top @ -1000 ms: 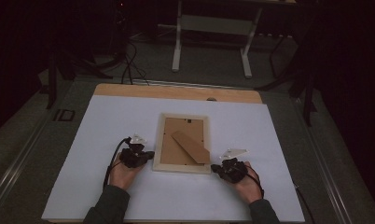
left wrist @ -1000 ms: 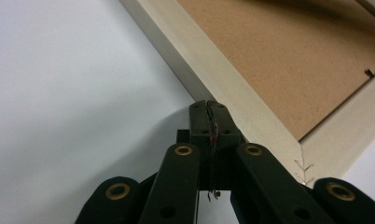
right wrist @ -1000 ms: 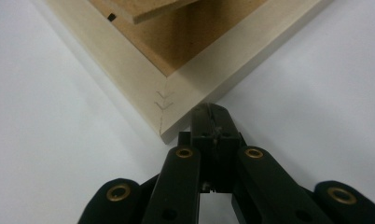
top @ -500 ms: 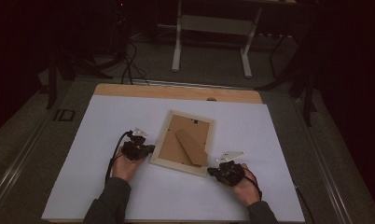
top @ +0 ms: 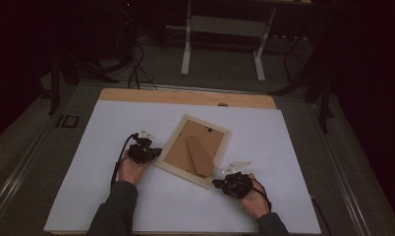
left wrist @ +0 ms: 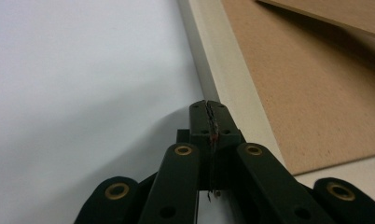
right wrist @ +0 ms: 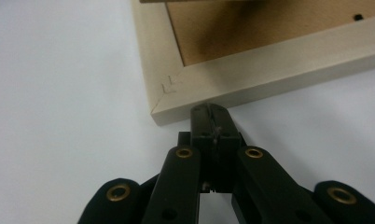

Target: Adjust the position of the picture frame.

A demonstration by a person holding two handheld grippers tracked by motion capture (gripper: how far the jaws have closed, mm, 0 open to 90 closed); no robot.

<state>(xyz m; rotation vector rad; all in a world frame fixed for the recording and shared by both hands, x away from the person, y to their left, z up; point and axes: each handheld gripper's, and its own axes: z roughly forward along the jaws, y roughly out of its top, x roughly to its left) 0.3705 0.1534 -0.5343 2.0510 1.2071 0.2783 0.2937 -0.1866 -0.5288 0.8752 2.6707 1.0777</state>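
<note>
A pale wooden picture frame (top: 193,151) lies face down on the white sheet-covered tabletop (top: 284,147), turned at an angle so that its corners point obliquely toward the table edges. Its brown fibreboard backing panel (top: 178,150) faces up, and a flat brown easel stand (top: 199,156) lies along that panel. The left gripper (top: 154,152), black and held in the person's left hand (top: 131,169), sits at the frame's left side with its tips at the frame's pale rim. In the left gripper view the jaws are pressed together with nothing between them, and the left gripper's tip (left wrist: 209,109) meets the outer edge of the frame rim (left wrist: 223,70), beside the backing panel (left wrist: 316,84). The right gripper (top: 220,183), also black and held in the person's right hand (top: 254,199), sits at the frame's near right corner. In the right gripper view its jaws are likewise pressed together and empty, and the right gripper's tip (right wrist: 209,114) touches the outer face of the frame (right wrist: 269,70) just beside the mitred corner, where a small pencilled mark shows on the wood. Beyond the frame, the far edge of the table shows a bare strip of light wood (top: 185,97). Farther off stand the white legs of another table (top: 188,39) on a dark floor.
</note>
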